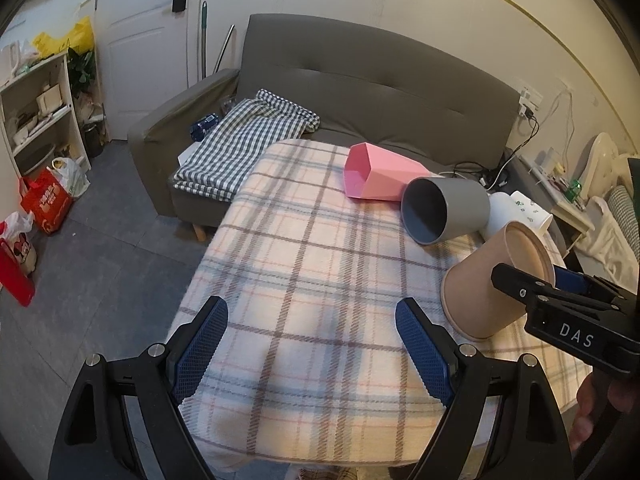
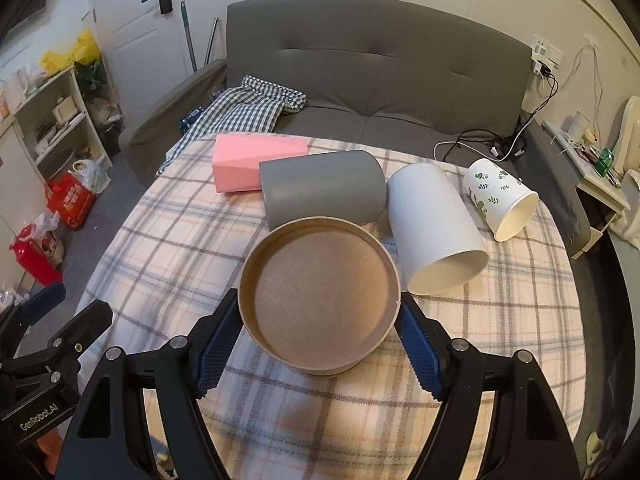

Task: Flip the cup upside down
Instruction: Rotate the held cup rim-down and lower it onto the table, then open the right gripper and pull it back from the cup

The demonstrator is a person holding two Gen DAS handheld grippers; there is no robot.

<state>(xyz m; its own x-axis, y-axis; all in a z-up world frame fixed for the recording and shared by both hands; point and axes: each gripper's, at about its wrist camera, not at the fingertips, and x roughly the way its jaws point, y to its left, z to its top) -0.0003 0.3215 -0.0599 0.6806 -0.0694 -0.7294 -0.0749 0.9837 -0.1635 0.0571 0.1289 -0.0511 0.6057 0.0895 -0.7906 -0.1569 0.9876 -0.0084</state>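
Note:
A brown paper cup (image 2: 320, 300) is held in my right gripper (image 2: 320, 334), base toward the camera. The fingers press its sides, so the gripper is shut on it. In the left wrist view the same cup (image 1: 480, 292) is tilted, mouth down against the plaid cloth, with the right gripper (image 1: 532, 284) on it. My left gripper (image 1: 312, 340) is open and empty over the table's near left part, left of the cup.
A pink cup (image 2: 256, 162), a grey cup (image 2: 320, 190), a white cup (image 2: 432, 224) and a leaf-print paper cup (image 2: 500, 200) lie on their sides on the plaid table (image 2: 160, 240). A grey sofa (image 2: 380, 80) stands behind; shelves and bags at left.

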